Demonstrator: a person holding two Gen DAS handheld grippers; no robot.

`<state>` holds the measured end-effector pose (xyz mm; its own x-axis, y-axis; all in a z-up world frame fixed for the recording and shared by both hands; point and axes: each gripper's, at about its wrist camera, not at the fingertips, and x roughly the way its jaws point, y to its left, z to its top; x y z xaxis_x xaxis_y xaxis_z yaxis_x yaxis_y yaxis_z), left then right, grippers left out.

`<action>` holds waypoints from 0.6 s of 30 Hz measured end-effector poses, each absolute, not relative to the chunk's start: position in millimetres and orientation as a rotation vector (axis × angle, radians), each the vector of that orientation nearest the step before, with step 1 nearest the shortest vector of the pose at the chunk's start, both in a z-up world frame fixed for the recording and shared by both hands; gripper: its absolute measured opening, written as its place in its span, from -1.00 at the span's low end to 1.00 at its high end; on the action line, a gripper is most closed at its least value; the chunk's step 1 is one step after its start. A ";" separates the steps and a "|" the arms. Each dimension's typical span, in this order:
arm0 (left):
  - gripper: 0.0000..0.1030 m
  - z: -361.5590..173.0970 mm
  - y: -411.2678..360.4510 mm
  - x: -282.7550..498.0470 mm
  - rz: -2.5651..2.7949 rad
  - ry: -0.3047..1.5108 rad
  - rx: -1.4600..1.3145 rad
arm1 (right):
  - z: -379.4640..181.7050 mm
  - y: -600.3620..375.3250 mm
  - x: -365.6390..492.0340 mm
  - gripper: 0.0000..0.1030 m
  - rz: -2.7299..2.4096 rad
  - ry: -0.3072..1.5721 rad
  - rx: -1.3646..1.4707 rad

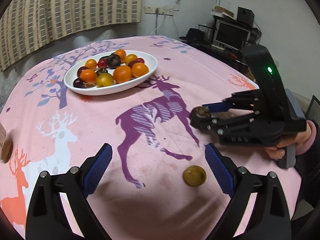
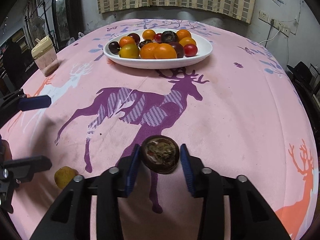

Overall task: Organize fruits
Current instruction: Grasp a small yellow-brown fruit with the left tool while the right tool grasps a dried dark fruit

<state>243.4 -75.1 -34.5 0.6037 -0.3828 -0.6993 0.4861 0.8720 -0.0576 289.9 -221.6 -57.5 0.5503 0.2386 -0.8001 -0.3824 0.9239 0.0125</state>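
**Now at the cloth: one dark fruit between the right pads, one yellow fruit loose**

Right gripper first. Its ribbed blue pads flank a dark brown fruit, round and squat, with a rough, dried-looking greenish top. The left pad touches its side; on the other side I see a sliver of gap, so I cannot call the pinch firm. No earlier view to compare.

My left gripper hangs spread wide over the tablecloth, nothing between its fingers. A small yellow fruit, matte and slightly dimpled, lies on the cloth just inside the right-hand blue pad, not touching it as far as I can tell.

Cloth is pink woven fabric, printed with purple, white and orange deer, faintly stained near the middle.

Far side: a glossy white oval plate holding smooth orange citrus, dark plums, red and yellow rounds, heaped close together.

A tan lidded container stands at the table's left edge in the right wrist view.
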 end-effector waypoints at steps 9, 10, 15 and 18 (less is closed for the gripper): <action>0.31 -45.3 -101.6 222.6 -0.739 0.843 0.241 | -48.1 -240.8 296.3 -0.24 0.349 0.897 -0.050; 0.19 -48.1 -103.2 223.1 -0.740 0.856 0.247 | -48.6 -240.7 296.8 -0.24 0.345 0.900 -0.051; -0.09 -54.7 -98.8 231.1 -0.715 0.904 0.212 | -51.6 -240.2 297.5 -0.24 0.343 0.916 -0.054; -0.16 -57.5 -99.3 232.1 -0.716 0.917 0.217 | -52.2 -240.1 297.8 -0.24 0.345 0.920 -0.053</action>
